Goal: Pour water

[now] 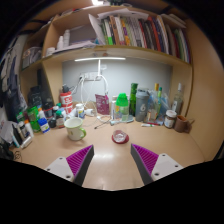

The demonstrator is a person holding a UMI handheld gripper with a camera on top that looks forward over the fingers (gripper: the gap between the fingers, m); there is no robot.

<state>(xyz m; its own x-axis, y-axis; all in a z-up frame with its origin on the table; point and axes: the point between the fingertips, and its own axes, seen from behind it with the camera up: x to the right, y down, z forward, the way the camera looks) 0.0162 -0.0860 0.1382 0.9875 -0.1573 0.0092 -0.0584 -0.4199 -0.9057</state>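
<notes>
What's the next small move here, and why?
Probably ease forward toward the clear green-capped bottle at the desk's far side. The gripper is open and empty, the bottle stands well beyond its purple-padded fingers, and the white mug waits nearer.

White mug (76, 128) upright left on desk; green bottle (122, 104) stands beyond.

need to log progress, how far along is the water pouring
Nothing looks done yet. The gripper is open and empty, with bare desk between its fingers. The white mug and the green bottle stand untouched beyond the fingers. In hand: only the approach. Left: grasp a water container, carry it to the mug and pour. Whether the mug holds water cannot be seen.
</notes>
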